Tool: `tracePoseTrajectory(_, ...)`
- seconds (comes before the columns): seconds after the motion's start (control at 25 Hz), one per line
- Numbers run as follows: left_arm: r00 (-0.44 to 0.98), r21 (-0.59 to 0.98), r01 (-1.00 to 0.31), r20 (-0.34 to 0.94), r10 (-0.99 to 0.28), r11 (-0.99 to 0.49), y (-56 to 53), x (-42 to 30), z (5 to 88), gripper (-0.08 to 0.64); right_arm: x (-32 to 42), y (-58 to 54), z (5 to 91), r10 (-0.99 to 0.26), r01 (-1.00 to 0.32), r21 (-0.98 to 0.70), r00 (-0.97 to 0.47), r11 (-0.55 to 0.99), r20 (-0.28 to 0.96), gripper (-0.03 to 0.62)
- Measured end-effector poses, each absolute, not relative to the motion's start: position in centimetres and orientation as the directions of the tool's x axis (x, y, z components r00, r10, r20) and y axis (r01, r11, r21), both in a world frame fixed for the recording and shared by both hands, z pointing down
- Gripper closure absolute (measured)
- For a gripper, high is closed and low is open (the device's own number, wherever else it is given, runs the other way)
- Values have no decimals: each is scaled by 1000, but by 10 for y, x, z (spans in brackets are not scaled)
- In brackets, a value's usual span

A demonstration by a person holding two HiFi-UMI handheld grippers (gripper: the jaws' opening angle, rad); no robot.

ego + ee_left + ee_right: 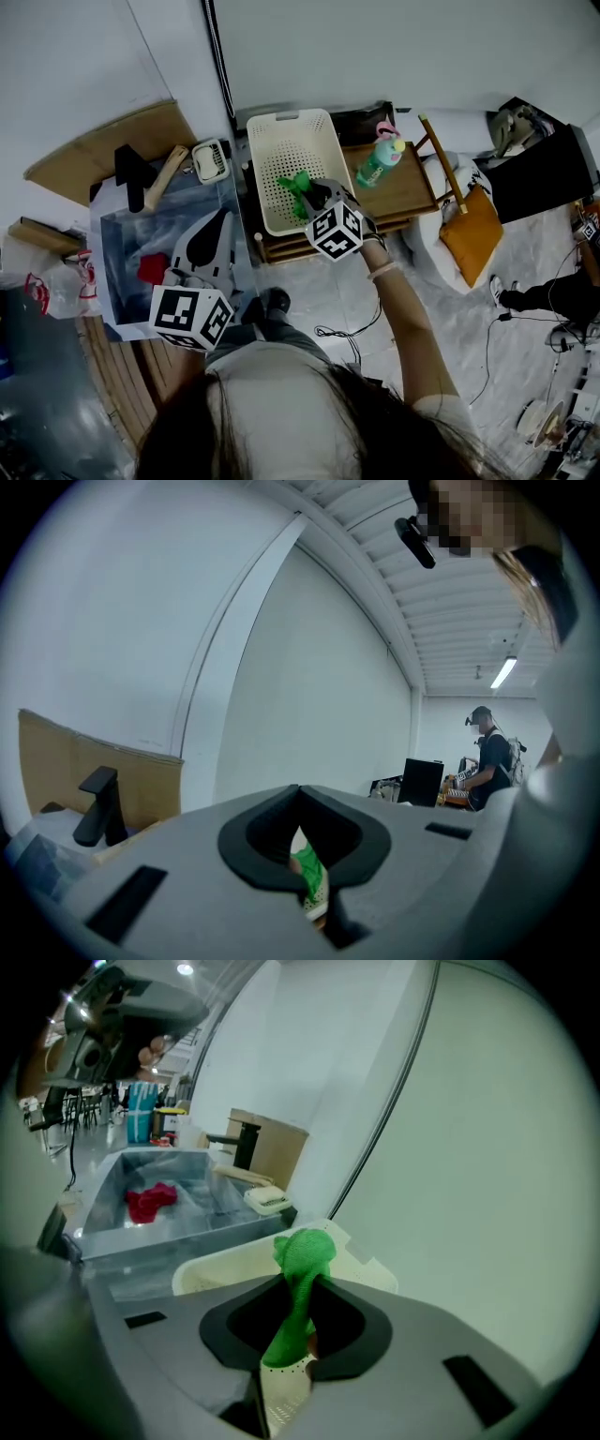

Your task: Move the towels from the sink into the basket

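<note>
Right gripper [309, 1286]: pinches the green towel [305, 1251] (bunched up) over the basket [286, 119].
Left gripper [298, 791]: jaws pressed together, empty, over the sink [105, 253].

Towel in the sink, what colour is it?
That towel is red, seen best in the right gripper view.

"Is there room under the right hand-held gripper [314, 195]?"

"Yes. The basket [281, 141] is open on top. Its floor past the gripper is bare."

"What is in the way there?"

"Only the basket's walls, and a green bottle [379, 161] standing off to the gripper's right."

"And by the left hand-held gripper [218, 225]?"

"The sink [141, 230] is open below it. A black tap [131, 171] sticks up past it, to the left. A red towel [153, 268] lies low on its left."
</note>
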State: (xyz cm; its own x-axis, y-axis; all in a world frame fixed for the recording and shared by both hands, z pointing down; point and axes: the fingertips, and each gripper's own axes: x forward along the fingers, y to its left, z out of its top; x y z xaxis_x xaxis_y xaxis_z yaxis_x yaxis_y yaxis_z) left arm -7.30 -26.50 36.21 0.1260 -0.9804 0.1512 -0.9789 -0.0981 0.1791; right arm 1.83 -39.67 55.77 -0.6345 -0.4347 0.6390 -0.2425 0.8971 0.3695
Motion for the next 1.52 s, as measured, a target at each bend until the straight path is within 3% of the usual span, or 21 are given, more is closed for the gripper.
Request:
tracePoseTrajectory(0.2,111,173,-981,170,-979,-81,-265,-78,366,552,21,-410,597,-414,-190,376,-561,907,716,495)
tracePoseTrajectory(0.36,99,175,-982,186,-978,-66,-264,-84,370,552,22,-414,613,-389,-182,347,-531,920,753,446)
tracePoseTrajectory(0.72,96,176,-982,196,-976,-61,-257,-99,372,552,16,-410,587,-446,-356,281,-575,891,686,416)
tracePoseTrajectory(1.52,202,166,-971,168,-965,-174,-205,-143,359,552,-9,-334,535,-591,-585,222,-572,780,569,529)
